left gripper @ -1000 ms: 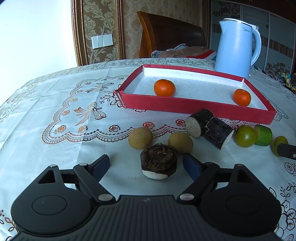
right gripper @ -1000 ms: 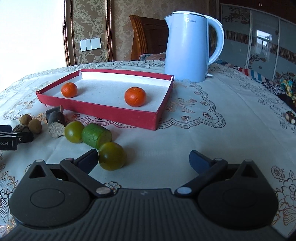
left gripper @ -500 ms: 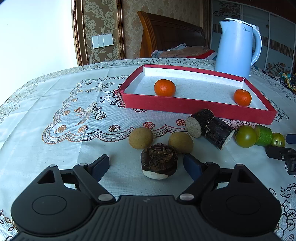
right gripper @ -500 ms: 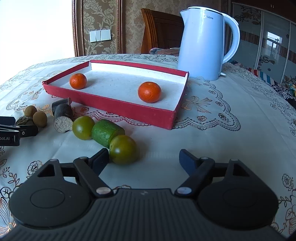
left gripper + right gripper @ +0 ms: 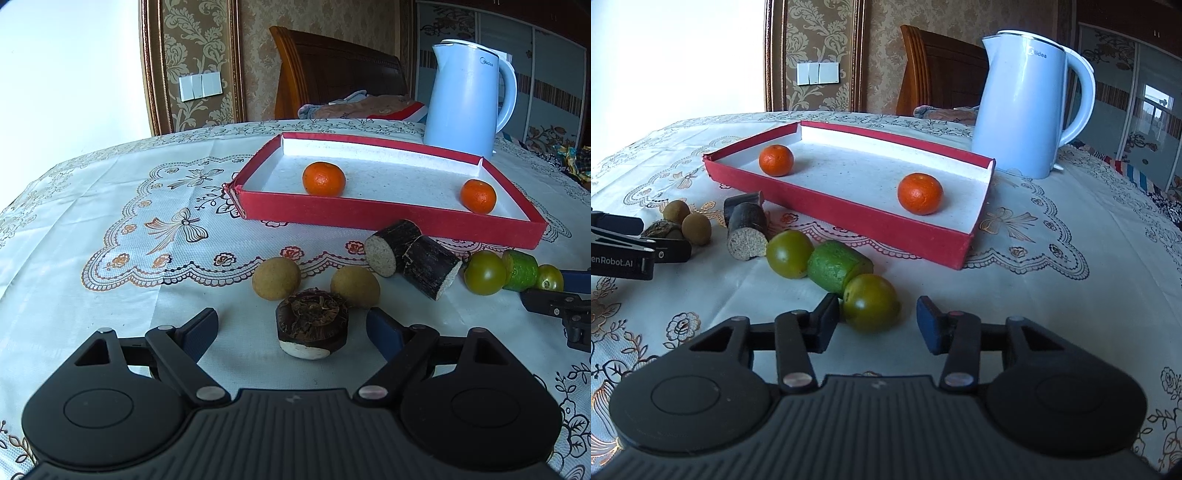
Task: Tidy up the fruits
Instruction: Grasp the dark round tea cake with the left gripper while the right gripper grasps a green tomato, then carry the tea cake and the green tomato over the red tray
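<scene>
Fruits lie on the counter (image 5: 92, 206), in and in front of the red tray (image 5: 388, 218). Behind the tray we see a pale blue kettle (image 5: 465, 99). Two oranges (image 5: 324, 178) rest inside the tray, well apart. Before it lie two dark cut stalks (image 5: 430, 266), touching, then a row of a green tomato (image 5: 789, 253), a green piece (image 5: 837, 265) and a second green tomato (image 5: 870, 302). Our right tool (image 5: 877, 325) is closing around this second tomato; its left pad touches it, the right pad is apart. Our left tool (image 5: 291, 330) stands wide apart around a dark brown fruit (image 5: 312, 323), not touching. Two small tan fruits (image 5: 276, 278) sit just behind.
</scene>
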Demonstrator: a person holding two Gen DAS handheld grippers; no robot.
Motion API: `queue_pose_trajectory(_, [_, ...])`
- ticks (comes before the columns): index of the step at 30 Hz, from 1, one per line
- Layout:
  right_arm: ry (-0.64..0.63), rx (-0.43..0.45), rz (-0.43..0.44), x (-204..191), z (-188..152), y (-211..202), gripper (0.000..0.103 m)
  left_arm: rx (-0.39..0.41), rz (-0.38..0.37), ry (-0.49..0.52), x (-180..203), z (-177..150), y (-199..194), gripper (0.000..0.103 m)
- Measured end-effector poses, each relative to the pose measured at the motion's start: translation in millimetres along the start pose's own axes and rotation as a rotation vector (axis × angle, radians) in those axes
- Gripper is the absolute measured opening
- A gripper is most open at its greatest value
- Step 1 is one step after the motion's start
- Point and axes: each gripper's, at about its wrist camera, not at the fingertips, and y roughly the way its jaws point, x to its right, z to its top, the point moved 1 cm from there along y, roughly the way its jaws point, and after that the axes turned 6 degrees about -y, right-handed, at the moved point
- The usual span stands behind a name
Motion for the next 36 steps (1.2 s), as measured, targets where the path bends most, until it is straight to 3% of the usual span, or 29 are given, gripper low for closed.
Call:
queue_pose_trajectory(5, [-0.009,0.005,0.010,-2,0,-1,0.033,0.026,-0.024,0.024,4,-1,-5,0.086])
queue_pose_trajectory(8, [-0.002,0.009,0.019,-2,-1,-2,0.030,0.021,-0.033,0.029,5,-1,-5,0.077])
queue_pose_trajectory(10, [0.005,0.011,0.023,-1,-1,-2,0.030,0.018,-0.036,0.028,5,-1,-5,0.061])
queue_pose_trajectory(14, [0.008,0.013,0.023,0,-1,-2,0.030,0.020,-0.044,0.032,7,-3,-6,0.040])
queue_pose_trajectory(26, [0.056,0.029,0.004,5,-6,-7,0.030,0.058,-0.061,0.045,8,-4,-13,0.039])
queue_pose_trajectory(30, [0.083,0.052,-0.010,10,-8,-12,0.030,0.099,-0.081,0.049,10,-3,-20,0.039])
queue_pose_trajectory(36, [0.085,0.082,-0.036,17,-2,-15,0.030,0.099,-0.127,0.041,13,7,-22,0.039])
